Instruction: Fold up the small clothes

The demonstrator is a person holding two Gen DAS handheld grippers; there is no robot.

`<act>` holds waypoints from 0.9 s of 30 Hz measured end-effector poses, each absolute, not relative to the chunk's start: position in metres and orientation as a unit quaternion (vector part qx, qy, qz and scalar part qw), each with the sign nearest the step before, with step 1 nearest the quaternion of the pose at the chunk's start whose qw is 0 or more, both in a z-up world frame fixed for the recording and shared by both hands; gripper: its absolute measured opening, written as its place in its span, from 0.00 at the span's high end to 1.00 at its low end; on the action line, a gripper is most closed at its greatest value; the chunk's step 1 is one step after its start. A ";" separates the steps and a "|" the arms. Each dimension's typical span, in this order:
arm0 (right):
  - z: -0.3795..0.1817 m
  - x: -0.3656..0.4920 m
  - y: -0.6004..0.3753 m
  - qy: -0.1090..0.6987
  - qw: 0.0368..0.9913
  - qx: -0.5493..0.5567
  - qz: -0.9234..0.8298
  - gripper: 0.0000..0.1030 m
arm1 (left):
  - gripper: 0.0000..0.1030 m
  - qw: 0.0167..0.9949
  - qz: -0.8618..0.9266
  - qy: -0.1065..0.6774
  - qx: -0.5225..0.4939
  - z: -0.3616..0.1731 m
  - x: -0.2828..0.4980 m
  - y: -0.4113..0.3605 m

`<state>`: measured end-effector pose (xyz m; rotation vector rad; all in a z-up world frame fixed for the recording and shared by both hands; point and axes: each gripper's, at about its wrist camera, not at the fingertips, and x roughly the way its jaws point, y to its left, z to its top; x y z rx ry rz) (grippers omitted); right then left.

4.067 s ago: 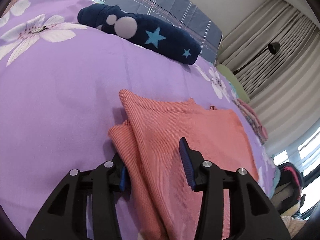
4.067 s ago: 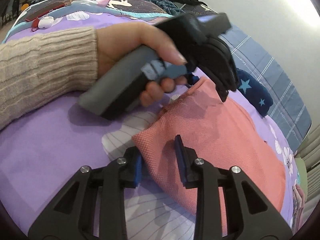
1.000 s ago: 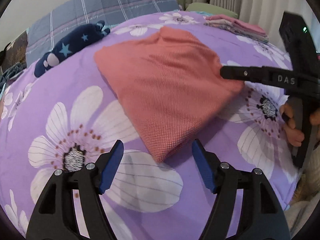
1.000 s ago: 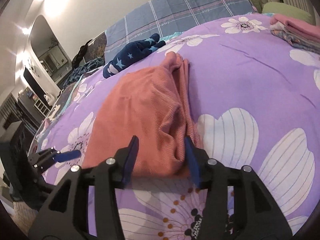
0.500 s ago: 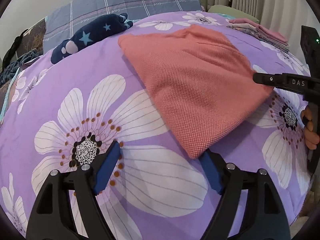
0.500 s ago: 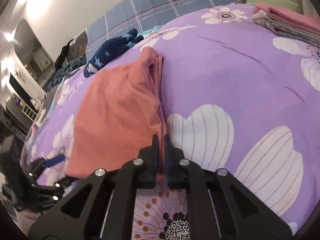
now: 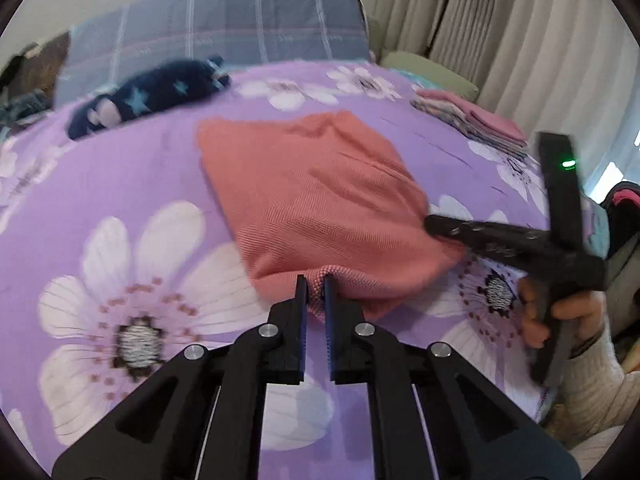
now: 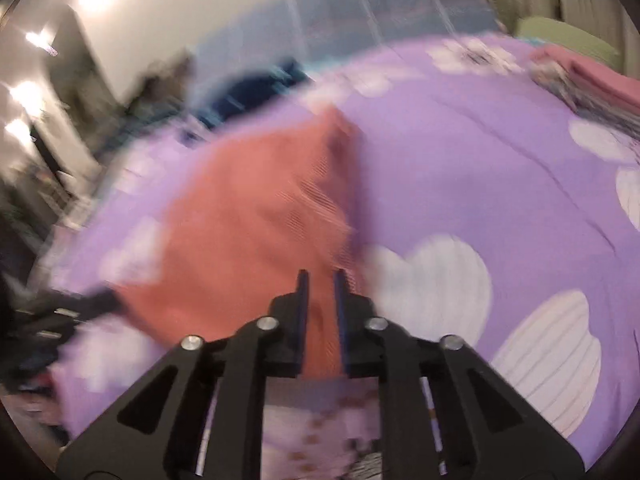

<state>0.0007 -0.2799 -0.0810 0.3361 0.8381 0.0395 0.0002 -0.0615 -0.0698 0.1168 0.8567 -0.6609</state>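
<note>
Between both pinching jaws, coral garment (image 7: 320,200) corners

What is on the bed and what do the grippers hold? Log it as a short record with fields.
surface: purple flowered bedspread
garment: coral cloth, partly folded, lying on the bedspread
left gripper: has just been closing; fingers pinch the cloth's near corner
right gripper: shut on another near edge of the cloth
other items: navy star-print item near the plaid pillow; folded stack at the far right
image quality: right wrist view blurred
</note>
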 end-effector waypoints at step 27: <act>-0.058 0.002 -0.295 0.400 0.888 0.224 0.042 0.82 | 0.79 0.853 -0.348 0.380 0.084 -0.065 -0.003 -0.060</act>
